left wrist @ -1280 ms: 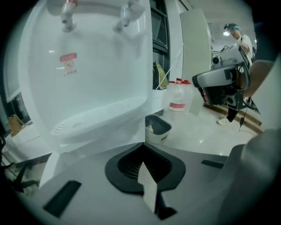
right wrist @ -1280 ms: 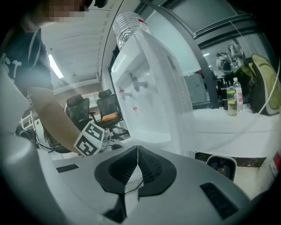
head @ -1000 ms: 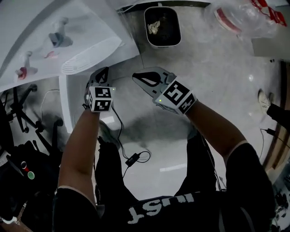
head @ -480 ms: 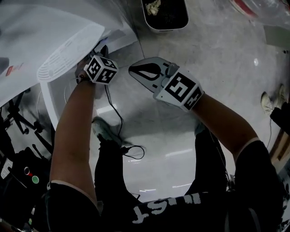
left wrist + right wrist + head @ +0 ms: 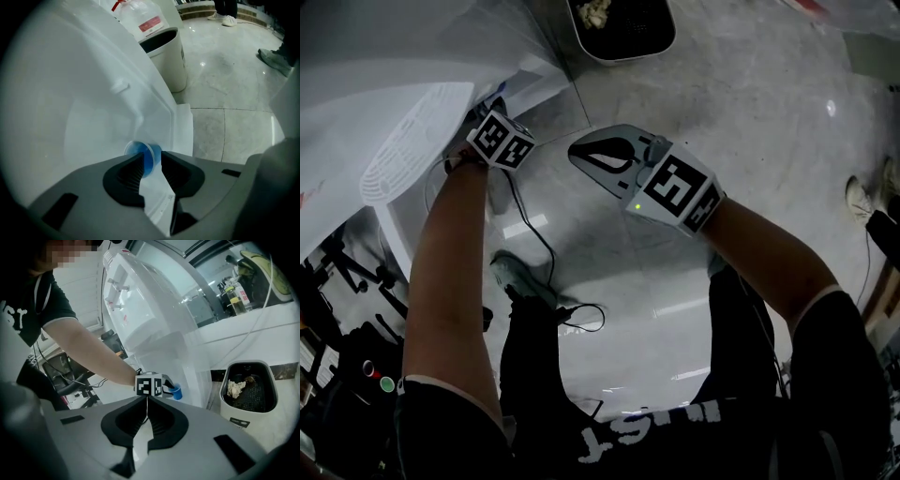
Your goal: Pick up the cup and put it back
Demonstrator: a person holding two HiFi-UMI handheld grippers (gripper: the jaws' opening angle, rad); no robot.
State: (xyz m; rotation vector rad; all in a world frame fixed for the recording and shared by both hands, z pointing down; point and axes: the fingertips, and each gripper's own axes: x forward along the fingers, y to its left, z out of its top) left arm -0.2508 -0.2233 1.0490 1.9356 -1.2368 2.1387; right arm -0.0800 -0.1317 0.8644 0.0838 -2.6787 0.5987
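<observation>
A small blue cup (image 5: 144, 158) sits at the front of the white water dispenser (image 5: 70, 93). My left gripper (image 5: 151, 161) points steeply down at it, open. Its jaws have just been opening, and the cup stands between their tips; I see no pad pressing on it. The right gripper view shows the same cup (image 5: 176, 391) just beyond the left gripper's marker cube (image 5: 149, 385). In the head view that cube (image 5: 500, 141) hides the left jaws and the cup. My right gripper (image 5: 146, 405) hangs shut and empty over the floor, right of the dispenser (image 5: 403, 84).
A white bin with a dark inside (image 5: 623, 23) stands on the floor beyond the dispenser. A large water bottle (image 5: 140, 18) tops the dispenser. A cable (image 5: 548, 272) trails over the tiled floor. Office chairs (image 5: 347, 291) stand at the left. Someone's shoes (image 5: 227, 18) show far off.
My left gripper has rolled and gone down and in against the dispenser's front. The right gripper has sunk a little and stays shut.
</observation>
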